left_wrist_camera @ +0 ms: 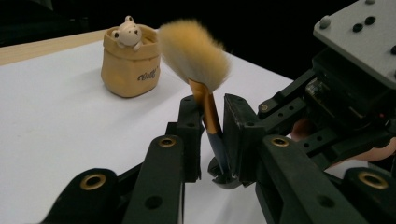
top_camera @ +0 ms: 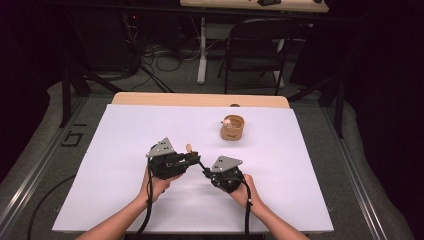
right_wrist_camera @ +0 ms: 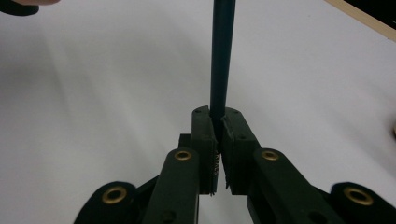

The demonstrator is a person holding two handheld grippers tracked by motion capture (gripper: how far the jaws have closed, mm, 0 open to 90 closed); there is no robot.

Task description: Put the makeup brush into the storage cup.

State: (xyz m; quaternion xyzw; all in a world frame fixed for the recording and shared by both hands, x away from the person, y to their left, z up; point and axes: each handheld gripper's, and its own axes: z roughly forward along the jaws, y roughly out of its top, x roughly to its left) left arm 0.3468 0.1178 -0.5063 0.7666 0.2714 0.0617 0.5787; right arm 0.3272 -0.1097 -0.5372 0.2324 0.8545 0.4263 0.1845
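While both grippers sit near the middle of the white table sheet (top_camera: pixel 125 165), a makeup brush (left_wrist_camera: pixel 205 88) is shared between them. The right gripper (right_wrist_camera: pixel 218 122) is clamped tight on the dark handle end (right_wrist_camera: pixel 218 56). In the left gripper view, the left gripper (left_wrist_camera: pixel 212 109) has its jaws around the gold ferrule just below the bristles (left_wrist_camera: pixel 194 53). They look to be gripping it or very nearly; I can't confirm firm pad contact on both sides.

The brush is off the table, tilted, bristles up and toward the holder. The tan sack-shaped brush holder (top_camera: pixel 232 128) with a small bear figure (left_wrist_camera: pixel 127 31) on its rim stands upright, apart from both grippers, further back on the sheet.

Risks as I judge them:
- Double grip. If both hands pull or twist out of sync, the thin handle bends, or slips through the weaker grip. The ferrule is smooth and tapered, so the left side likely slips first.
- Early release. If the right opens before the left has real purchase, the brush drops or pivots in the jaws.
- Left grip is high, close to the bristles. Creeping up would crush them.
- Holder looks light and soft. An off-centre insert or a nudge from a jaw could tip or shove it.
- The bear on the rim narrows the opening, so the brush could snag there.
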